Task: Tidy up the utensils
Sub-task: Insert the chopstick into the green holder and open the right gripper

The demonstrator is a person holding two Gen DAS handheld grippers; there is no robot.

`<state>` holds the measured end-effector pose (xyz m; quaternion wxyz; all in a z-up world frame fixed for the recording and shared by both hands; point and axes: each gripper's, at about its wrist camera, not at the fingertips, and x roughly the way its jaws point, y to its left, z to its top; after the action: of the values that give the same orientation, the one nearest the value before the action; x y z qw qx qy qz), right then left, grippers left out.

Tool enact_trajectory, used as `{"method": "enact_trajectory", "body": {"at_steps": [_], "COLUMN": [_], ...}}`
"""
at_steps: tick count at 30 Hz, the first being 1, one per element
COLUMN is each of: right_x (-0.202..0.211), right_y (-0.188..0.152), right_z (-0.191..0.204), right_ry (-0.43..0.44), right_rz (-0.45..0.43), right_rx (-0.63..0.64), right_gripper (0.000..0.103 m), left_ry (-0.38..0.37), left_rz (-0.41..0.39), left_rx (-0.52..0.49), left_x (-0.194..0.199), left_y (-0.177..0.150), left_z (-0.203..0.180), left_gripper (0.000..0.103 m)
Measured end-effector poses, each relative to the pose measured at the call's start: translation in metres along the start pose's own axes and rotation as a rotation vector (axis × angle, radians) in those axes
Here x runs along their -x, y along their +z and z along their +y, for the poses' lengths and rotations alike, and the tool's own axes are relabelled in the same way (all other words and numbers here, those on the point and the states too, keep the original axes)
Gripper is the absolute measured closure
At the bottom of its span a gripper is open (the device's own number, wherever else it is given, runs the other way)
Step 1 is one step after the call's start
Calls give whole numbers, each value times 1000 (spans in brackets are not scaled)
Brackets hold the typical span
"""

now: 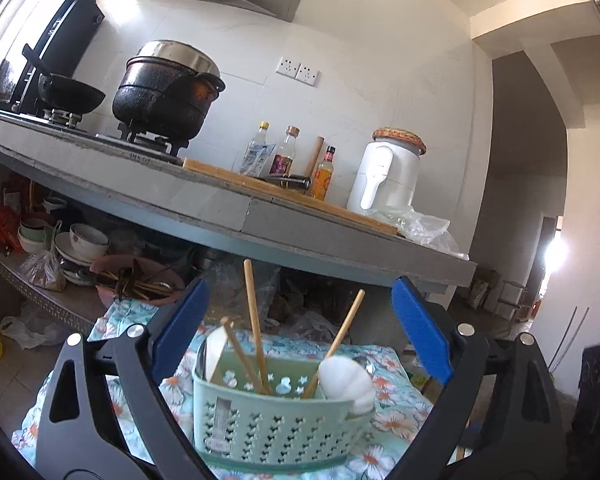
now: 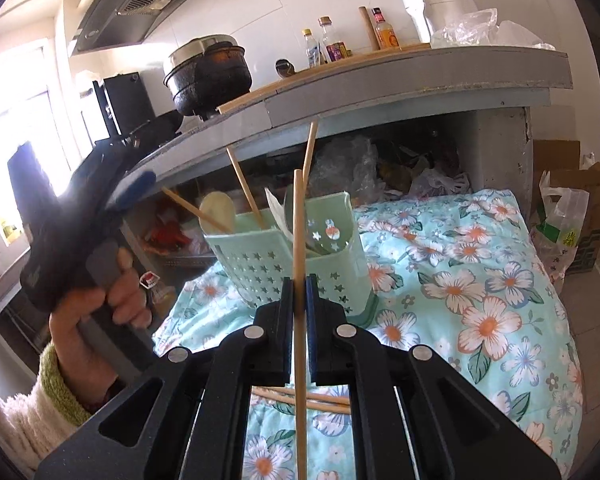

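Several chopsticks [image 1: 255, 322] and spoons already stand in the caddy [image 1: 276, 424] on the floral cloth [image 2: 480, 280], the left gripper [image 1: 300, 332] gapes empty above it, the right gripper [image 2: 300, 300] pinches another chopstick [image 2: 299, 264] just before it, and more lie nearer [image 2: 300, 396].

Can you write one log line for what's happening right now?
left gripper: open, empty | right gripper: shut on chopstick | basket: three chopsticks inside

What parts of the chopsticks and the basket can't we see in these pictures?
- Held chopstick: its lower end is cut off by the bottom edge, right wrist view.
- Loose chopsticks on the cloth: mostly hidden behind the right gripper.
- Green basket: its bottom is cut off by the frame edge, left wrist view.
- Left gripper: blurred, right wrist view.
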<state>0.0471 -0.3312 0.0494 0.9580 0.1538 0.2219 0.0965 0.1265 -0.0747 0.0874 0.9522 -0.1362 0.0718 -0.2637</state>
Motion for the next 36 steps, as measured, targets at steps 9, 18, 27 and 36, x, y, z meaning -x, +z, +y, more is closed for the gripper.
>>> {"method": "enact_trajectory", "body": {"at_steps": [9, 18, 27, 36], "right_x": [4, -35, -108, -132], "right_y": [70, 140, 150, 123], "right_z": [34, 70, 72, 63], "right_ry": [91, 105, -2, -62], "right_rz": [-189, -331, -296, -213], "right_rx": [62, 143, 166, 213], "right_gripper": [97, 97, 97, 97], "left_ry": [69, 131, 131, 140], "left_rz": [169, 295, 328, 345], "left_rx": [-69, -37, -36, -25], "left_x": [47, 62, 64, 61], "left_y": [-46, -89, -97, -101], "left_z": [33, 62, 68, 72], "left_gripper": [12, 12, 12, 12]}}
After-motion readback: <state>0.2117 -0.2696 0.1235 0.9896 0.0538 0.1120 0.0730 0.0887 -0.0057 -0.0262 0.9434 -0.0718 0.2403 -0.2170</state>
